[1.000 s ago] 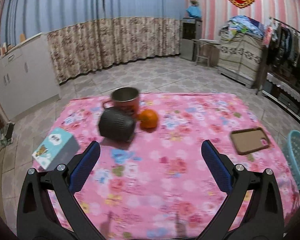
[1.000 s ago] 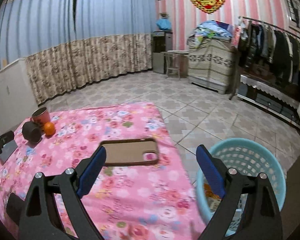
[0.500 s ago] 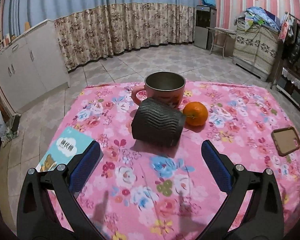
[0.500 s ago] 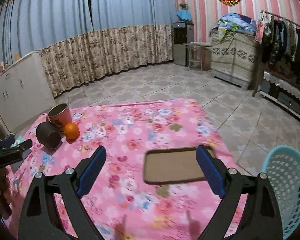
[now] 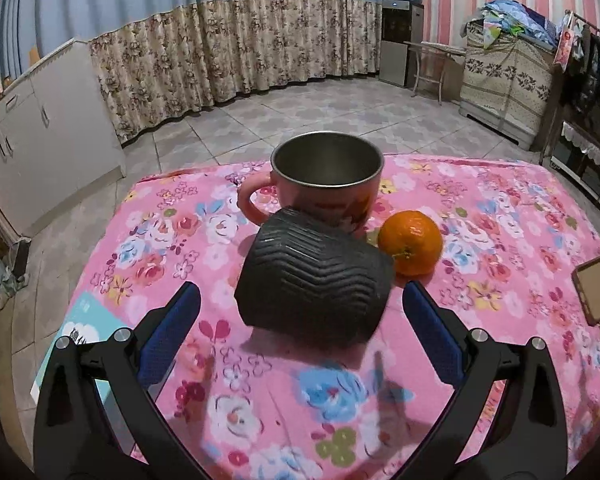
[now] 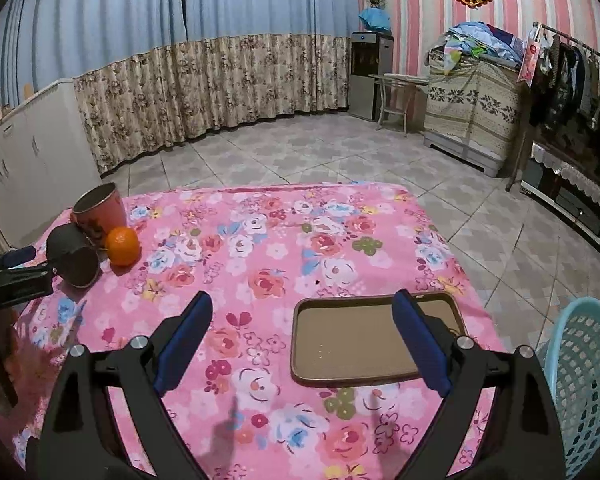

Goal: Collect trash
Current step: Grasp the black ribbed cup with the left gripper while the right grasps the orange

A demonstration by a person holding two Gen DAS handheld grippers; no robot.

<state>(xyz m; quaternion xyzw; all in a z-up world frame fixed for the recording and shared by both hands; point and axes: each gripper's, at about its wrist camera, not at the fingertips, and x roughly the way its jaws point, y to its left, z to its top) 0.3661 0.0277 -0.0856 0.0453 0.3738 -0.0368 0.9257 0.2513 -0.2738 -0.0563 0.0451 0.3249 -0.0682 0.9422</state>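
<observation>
A black ribbed paper cup (image 5: 314, 284) lies on its side on the pink flowered table cover (image 5: 284, 412). My left gripper (image 5: 300, 330) is open, its blue fingers just short of the cup on either side. The cup also shows at the far left of the right wrist view (image 6: 73, 258), with the left gripper (image 6: 18, 264) beside it. My right gripper (image 6: 302, 340) is open and empty above a brown phone case (image 6: 364, 344). A light blue mesh basket (image 6: 584, 380) stands on the floor past the table's right edge.
A red metal mug (image 5: 324, 184) stands upright right behind the black cup, and an orange (image 5: 410, 242) sits next to both. A teal book (image 5: 80, 332) lies at the table's left edge. The phone case (image 5: 598, 286) shows at the right. Tiled floor, curtains and cabinets lie beyond.
My left gripper has moved forward to the black cup, which now sits close between the fingertips. My right gripper has swung left from the basket to over the phone case.
</observation>
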